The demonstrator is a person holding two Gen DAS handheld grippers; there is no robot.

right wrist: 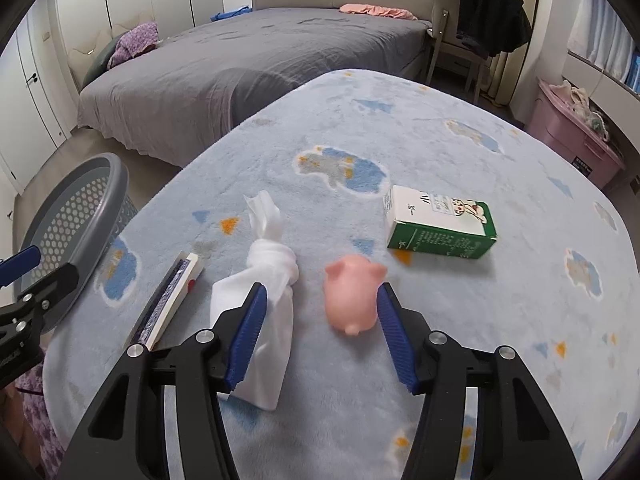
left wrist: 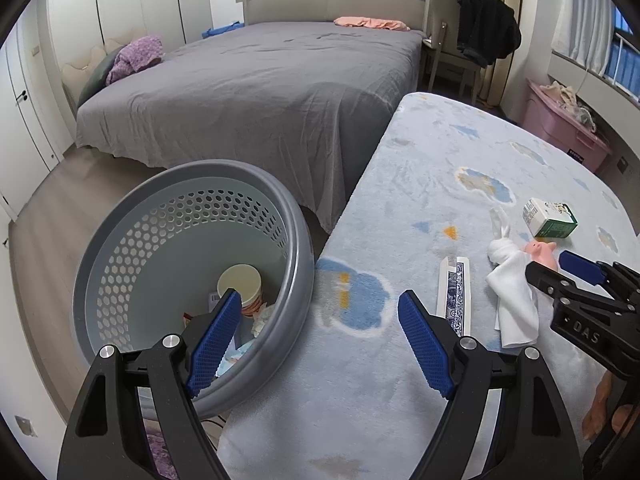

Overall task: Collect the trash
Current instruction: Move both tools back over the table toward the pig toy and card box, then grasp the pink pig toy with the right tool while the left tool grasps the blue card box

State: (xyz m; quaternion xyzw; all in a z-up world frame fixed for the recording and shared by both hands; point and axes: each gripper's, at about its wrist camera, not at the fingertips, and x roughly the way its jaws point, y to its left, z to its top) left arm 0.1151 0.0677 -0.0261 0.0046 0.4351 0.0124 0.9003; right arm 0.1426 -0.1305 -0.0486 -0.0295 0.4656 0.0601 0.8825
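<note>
Blue-padded right gripper (right wrist: 320, 300) angles down over a fleecy pale-blue cloud-print table cover (right wrist: 460, 320), jaws partly open around a pink rubber pig toy (right wrist: 352, 300), the right pad at its side. One knotted white tissue (right wrist: 272, 276) lies alongside. Left gripper (left wrist: 320, 308) gapes empty above the table's left edge, beside a grey perforated plastic bin (left wrist: 132, 256). Behind stands a grey bed (left wrist: 260, 92).

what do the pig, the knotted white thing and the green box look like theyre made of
Pig: likely soft rubber or vinyl, with a smooth matte pink skin and rounded moulded shape.
Knotted white thing: thin tissue or soft cloth; it creases, frays at the top and holds a knot.
Green box: printed coated cardboard, like a drink carton, with sharp folded edges and flat printed faces.
</note>
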